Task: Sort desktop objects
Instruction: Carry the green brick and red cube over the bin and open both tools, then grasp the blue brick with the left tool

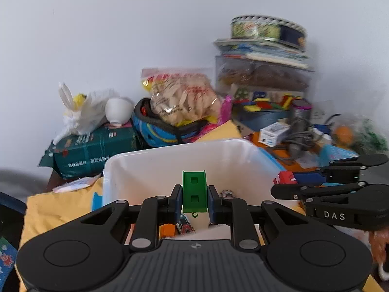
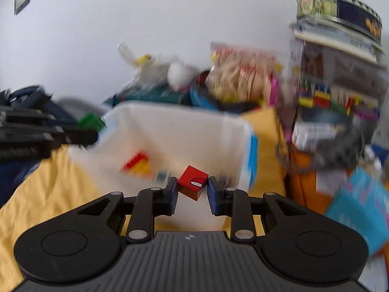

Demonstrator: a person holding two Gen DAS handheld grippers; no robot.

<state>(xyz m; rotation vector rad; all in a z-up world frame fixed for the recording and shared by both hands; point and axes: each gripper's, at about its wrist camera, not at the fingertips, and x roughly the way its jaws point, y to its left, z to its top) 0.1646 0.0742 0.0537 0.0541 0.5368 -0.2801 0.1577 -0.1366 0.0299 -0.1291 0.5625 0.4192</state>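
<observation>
My left gripper [image 1: 194, 198] is shut on a green plastic block [image 1: 194, 192] with two square holes, held upright over the near side of a white plastic bin [image 1: 170, 160]. My right gripper [image 2: 192, 189] is shut on a red cube [image 2: 192, 186] with a white mark, tilted between the blue pads, above the same bin [image 2: 184, 124]. In the left wrist view the right gripper [image 1: 279, 182] comes in from the right with the red cube [image 1: 285, 177] at its tip. The right wrist view shows the left gripper [image 2: 94, 131] at the left with its green block [image 2: 91, 121]. Red and yellow bricks [image 2: 136, 164] lie in the bin.
A yellow cloth [image 2: 48, 182] covers the desk around the bin. Behind it stand a dark green package [image 1: 94, 150], a white plastic bag [image 1: 82, 112], a snack bag [image 1: 182, 99] in a blue basket, a clear box with books and a round tin [image 1: 267, 30], and cables at the right.
</observation>
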